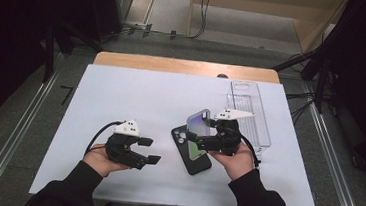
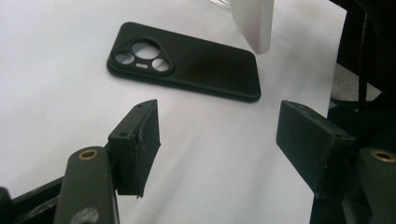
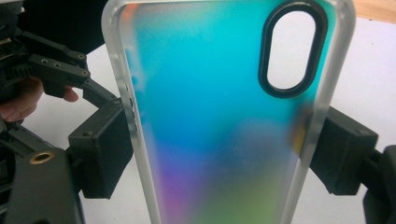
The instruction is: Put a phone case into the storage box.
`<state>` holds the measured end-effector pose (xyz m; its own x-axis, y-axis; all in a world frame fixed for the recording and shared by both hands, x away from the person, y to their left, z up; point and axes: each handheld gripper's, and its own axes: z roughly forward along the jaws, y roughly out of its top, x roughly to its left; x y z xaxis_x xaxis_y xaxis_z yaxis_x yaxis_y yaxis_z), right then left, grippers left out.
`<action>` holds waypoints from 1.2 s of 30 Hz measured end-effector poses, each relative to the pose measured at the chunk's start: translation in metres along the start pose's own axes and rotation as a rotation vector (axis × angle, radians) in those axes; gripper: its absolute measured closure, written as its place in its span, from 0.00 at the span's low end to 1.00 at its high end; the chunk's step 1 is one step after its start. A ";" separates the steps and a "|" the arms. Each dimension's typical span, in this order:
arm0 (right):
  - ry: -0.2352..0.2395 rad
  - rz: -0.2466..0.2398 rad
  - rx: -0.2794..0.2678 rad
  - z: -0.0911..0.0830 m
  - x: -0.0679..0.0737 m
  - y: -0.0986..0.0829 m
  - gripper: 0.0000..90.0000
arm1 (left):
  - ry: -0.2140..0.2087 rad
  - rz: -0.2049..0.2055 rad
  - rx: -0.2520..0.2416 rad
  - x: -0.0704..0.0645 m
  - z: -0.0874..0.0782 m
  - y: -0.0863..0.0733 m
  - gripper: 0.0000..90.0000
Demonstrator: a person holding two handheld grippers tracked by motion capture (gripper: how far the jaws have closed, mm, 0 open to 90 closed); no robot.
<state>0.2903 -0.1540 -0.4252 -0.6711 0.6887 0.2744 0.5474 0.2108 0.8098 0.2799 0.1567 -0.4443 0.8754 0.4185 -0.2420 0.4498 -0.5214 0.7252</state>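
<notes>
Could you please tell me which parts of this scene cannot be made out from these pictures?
- Black phone case: in the high view, the right gripper and the iridescent case it holds cover its middle.
- Iridescent case: its lower end is cut off by the bottom edge of the right gripper view.
- Clear tray: too small and transparent in the high view to tell whether it holds anything.

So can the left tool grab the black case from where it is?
Probably yes. The left tool is open, and the black case lies flat just ahead on bare white sheet. The right tool holds the rainbow case above it, maybe crowding one end.
</notes>
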 end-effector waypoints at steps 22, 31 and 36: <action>-0.018 0.033 -0.019 -0.016 -0.016 0.006 0.17 | 0.054 -0.054 0.013 0.004 -0.019 -0.036 0.34; -0.036 0.052 -0.038 -0.023 -0.023 0.010 0.17 | 0.081 -0.080 0.014 0.003 -0.018 -0.038 0.34; -0.060 0.062 -0.044 -0.028 -0.029 0.014 0.17 | 0.091 -0.103 0.004 0.003 -0.020 -0.038 0.34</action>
<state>0.3032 -0.1902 -0.4069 -0.6047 0.7400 0.2946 0.5638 0.1364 0.8146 0.2613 0.1928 -0.4599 0.8049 0.5356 -0.2553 0.5371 -0.4749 0.6971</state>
